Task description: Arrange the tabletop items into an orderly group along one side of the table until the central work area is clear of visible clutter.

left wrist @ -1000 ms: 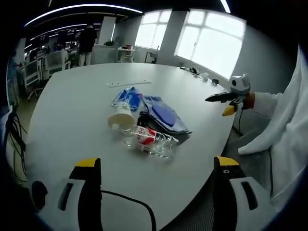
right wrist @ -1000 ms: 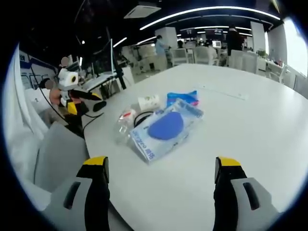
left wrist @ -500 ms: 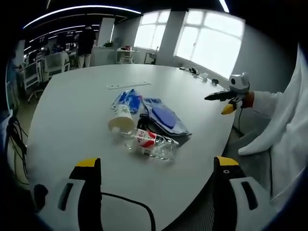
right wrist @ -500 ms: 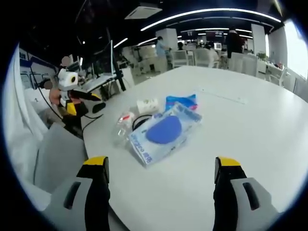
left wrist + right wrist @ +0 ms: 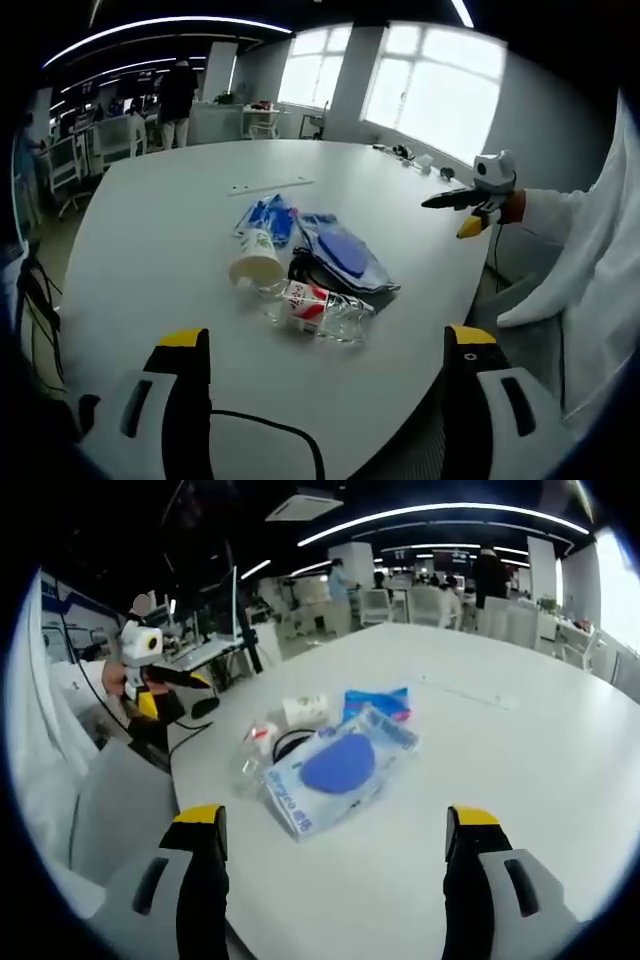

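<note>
Nothing on the bench (image 5: 150,240) has been moved since the earlier frames; only the views have shifted slightly. Both the left gripper (image 5: 325,345) and the right gripper (image 5: 335,825) are held with fingers spread wide and empty, above the bench's near edge, aimed at the plastic bottle (image 5: 320,308), paper cup (image 5: 255,266) and blue packet (image 5: 335,765).

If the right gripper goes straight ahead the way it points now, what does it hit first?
Probably the clear packet with the blue item: it lies on the table ahead between the open jaws of the right gripper, nearest in the pile. Depth is uncertain.

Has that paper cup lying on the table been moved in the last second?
No. The paper cup keeps its place against the plastic bottle and blue packet; the whole view shifted, so the camera moved.
</note>
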A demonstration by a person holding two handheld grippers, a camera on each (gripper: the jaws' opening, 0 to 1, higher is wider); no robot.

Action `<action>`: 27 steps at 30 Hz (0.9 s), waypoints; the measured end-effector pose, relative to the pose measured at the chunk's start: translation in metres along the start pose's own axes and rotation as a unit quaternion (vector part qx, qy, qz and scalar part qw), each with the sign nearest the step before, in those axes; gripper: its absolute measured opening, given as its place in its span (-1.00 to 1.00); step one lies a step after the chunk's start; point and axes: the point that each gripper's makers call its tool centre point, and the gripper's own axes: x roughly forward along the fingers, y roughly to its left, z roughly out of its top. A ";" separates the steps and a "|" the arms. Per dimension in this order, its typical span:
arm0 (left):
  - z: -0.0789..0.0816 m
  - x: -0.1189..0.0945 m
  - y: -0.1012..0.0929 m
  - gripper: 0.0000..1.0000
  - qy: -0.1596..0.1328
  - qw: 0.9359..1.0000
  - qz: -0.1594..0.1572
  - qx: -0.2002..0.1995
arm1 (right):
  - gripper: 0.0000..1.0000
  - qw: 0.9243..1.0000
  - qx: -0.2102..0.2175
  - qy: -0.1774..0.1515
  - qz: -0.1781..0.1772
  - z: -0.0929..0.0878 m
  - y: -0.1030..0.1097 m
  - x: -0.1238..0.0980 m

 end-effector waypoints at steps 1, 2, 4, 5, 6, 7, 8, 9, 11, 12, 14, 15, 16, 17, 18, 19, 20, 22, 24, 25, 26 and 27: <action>0.001 0.000 0.001 1.00 0.000 1.000 0.000 0.001 | 0.79 1.000 -0.002 0.000 0.000 0.002 -0.001 0.000; 0.002 0.001 0.001 1.00 -0.001 1.000 0.000 0.002 | 0.79 1.000 -0.004 -0.002 0.000 0.005 -0.002 0.001; 0.006 0.001 0.002 1.00 -0.004 1.000 0.000 0.003 | 0.79 1.000 -0.006 -0.003 -0.001 0.009 -0.004 0.001; 0.007 0.001 0.002 1.00 -0.004 1.000 0.000 0.003 | 0.78 1.000 -0.007 -0.003 -0.001 0.010 -0.006 0.002; 0.009 0.001 0.003 1.00 -0.006 1.000 0.001 0.004 | 0.78 1.000 -0.010 -0.004 -0.002 0.013 -0.007 0.002; 0.010 0.002 0.004 1.00 -0.007 1.000 0.001 0.004 | 0.78 1.000 -0.011 -0.005 -0.002 0.015 -0.009 0.002; 0.012 0.002 0.005 0.99 -0.008 1.000 0.002 0.004 | 0.78 1.000 -0.012 -0.006 -0.003 0.017 -0.010 0.003; 0.014 0.002 0.007 0.99 -0.009 1.000 0.003 0.005 | 0.77 1.000 -0.014 -0.007 -0.004 0.019 -0.012 0.003; 0.018 0.003 0.008 0.99 -0.012 1.000 0.003 0.006 | 0.77 1.000 -0.016 -0.009 -0.005 0.024 -0.015 0.004; 0.019 0.003 0.008 0.99 -0.014 1.000 0.003 0.005 | 0.77 1.000 -0.018 -0.009 -0.006 0.027 -0.015 0.004; 0.024 0.004 0.010 0.98 -0.017 1.000 0.004 0.008 | 0.76 1.000 -0.021 -0.011 -0.006 0.031 -0.017 0.004; 0.027 0.005 0.011 0.97 -0.020 1.000 0.005 0.006 | 0.76 1.000 -0.023 -0.011 -0.006 0.033 -0.019 0.005; 0.029 0.005 0.012 0.97 -0.023 1.000 0.004 0.006 | 0.76 1.000 -0.026 -0.012 -0.007 0.036 -0.020 0.006; 0.033 0.006 0.012 0.97 -0.025 1.000 0.004 0.006 | 0.76 1.000 -0.027 -0.013 -0.007 0.038 -0.022 0.006; 0.034 0.007 0.012 0.97 -0.026 1.000 0.004 0.008 | 0.76 0.999 -0.028 -0.014 -0.007 0.040 -0.022 0.007; 0.036 0.007 0.013 0.97 -0.026 1.000 0.004 0.010 | 0.76 0.999 -0.030 -0.014 -0.007 0.044 -0.024 0.008; 0.039 0.008 0.014 0.97 -0.027 1.000 0.003 0.011 | 0.75 0.999 -0.031 -0.015 -0.007 0.045 -0.025 0.008; 0.043 0.010 0.015 0.97 -0.028 1.000 0.003 0.015 | 0.75 0.999 -0.035 -0.015 -0.006 0.049 -0.028 0.010; 0.047 0.012 0.017 0.97 -0.031 0.999 0.002 0.015 | 0.75 0.999 -0.039 -0.018 -0.005 0.054 -0.029 0.012; 0.049 0.013 0.017 0.97 -0.031 0.999 0.002 0.016 | 0.75 0.999 -0.039 -0.018 -0.005 0.056 -0.030 0.013; 0.051 0.014 0.018 0.97 -0.031 0.999 0.002 0.018 | 0.74 0.999 -0.040 -0.018 -0.004 0.058 -0.031 0.015; 0.053 0.015 0.018 0.97 -0.032 0.999 0.002 0.019 | 0.74 0.999 -0.042 -0.019 -0.004 0.060 -0.032 0.017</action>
